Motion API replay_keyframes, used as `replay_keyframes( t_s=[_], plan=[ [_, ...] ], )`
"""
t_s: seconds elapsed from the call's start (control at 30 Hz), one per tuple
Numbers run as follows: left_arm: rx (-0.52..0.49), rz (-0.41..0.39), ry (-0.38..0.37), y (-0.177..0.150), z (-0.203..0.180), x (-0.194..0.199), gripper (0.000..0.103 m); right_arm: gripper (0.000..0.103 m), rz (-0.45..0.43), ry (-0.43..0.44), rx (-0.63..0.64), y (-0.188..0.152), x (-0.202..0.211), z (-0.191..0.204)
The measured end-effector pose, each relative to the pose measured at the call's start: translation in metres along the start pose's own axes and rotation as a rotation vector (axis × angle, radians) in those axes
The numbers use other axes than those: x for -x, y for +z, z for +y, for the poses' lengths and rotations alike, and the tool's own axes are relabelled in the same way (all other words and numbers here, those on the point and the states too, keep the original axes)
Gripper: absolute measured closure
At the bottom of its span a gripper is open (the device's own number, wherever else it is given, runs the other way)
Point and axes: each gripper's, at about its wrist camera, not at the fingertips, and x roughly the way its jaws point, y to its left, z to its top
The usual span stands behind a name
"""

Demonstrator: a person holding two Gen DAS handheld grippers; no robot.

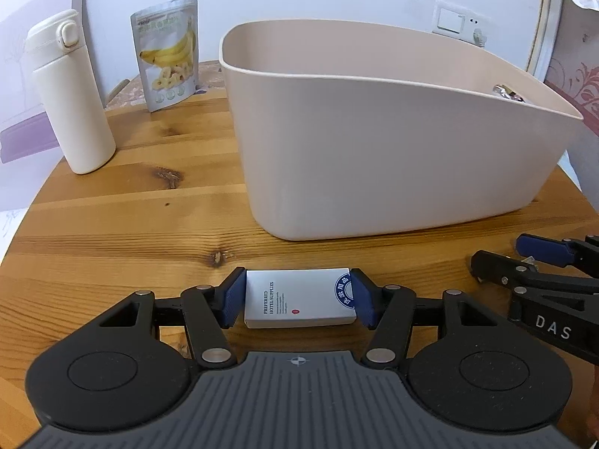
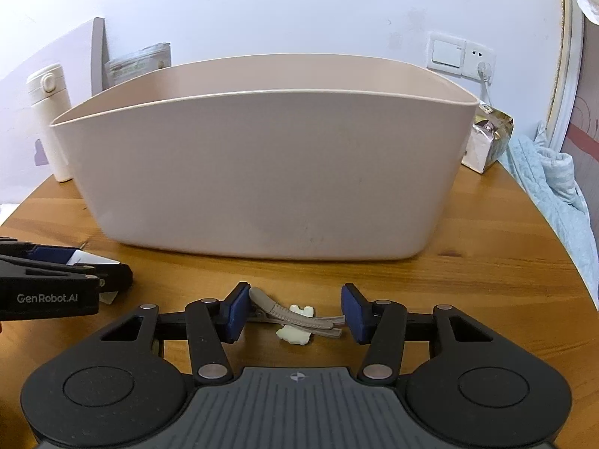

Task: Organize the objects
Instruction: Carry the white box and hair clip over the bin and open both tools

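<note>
Both hands are only at the picking-up stage, I'd say; the left gripper (image 1: pixel 298 296) has its blue pads pressed against the two short ends of the small white box (image 1: pixel 299 298), which lies flat on the wooden table (image 1: pixel 112 224) just in front of the beige tub (image 1: pixel 393 157); the right gripper (image 2: pixel 295 313) straddles the grey hair clip (image 2: pixel 288 314) with its cream bow, the left pad touching the clip's handle end, the other pad a hair off its tip, so I cannot tell if it is truly clamped; the tub's inside is hidden from both views; the white flask (image 1: pixel 71 93) and banana-chip pouch (image 1: pixel 166 52) stand beyond, untouched, so most of the sorting looks still ahead.
</note>
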Motion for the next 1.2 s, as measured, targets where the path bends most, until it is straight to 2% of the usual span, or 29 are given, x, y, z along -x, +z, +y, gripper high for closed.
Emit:
replay_keyframes(
  t_s=[0.2, 0.63, 0.8, 1.2],
  plan=[
    [0.002, 0.007, -0.022, 0.001, 0.001, 0.018, 0.043, 0.053, -0.034, 0.025, 0.002, -0.002, 0.024, -0.002],
    [-0.039, -0.077, -0.067, 0.016, -0.002, 0.073, 0.043, 0.053, -0.143, 0.066, -0.01, 0.009, 0.083, -0.007],
    [-0.039, -0.111, -0.103, 0.028, -0.003, 0.087, 0.043, 0.053, -0.192, 0.069, 0.006, 0.02, 0.101, -0.008],
    [-0.065, -0.23, -0.101, 0.078, -0.004, 0.105, 0.043, 0.053, -0.28, 0.055, 0.006, 0.057, 0.115, -0.014]
  ],
)
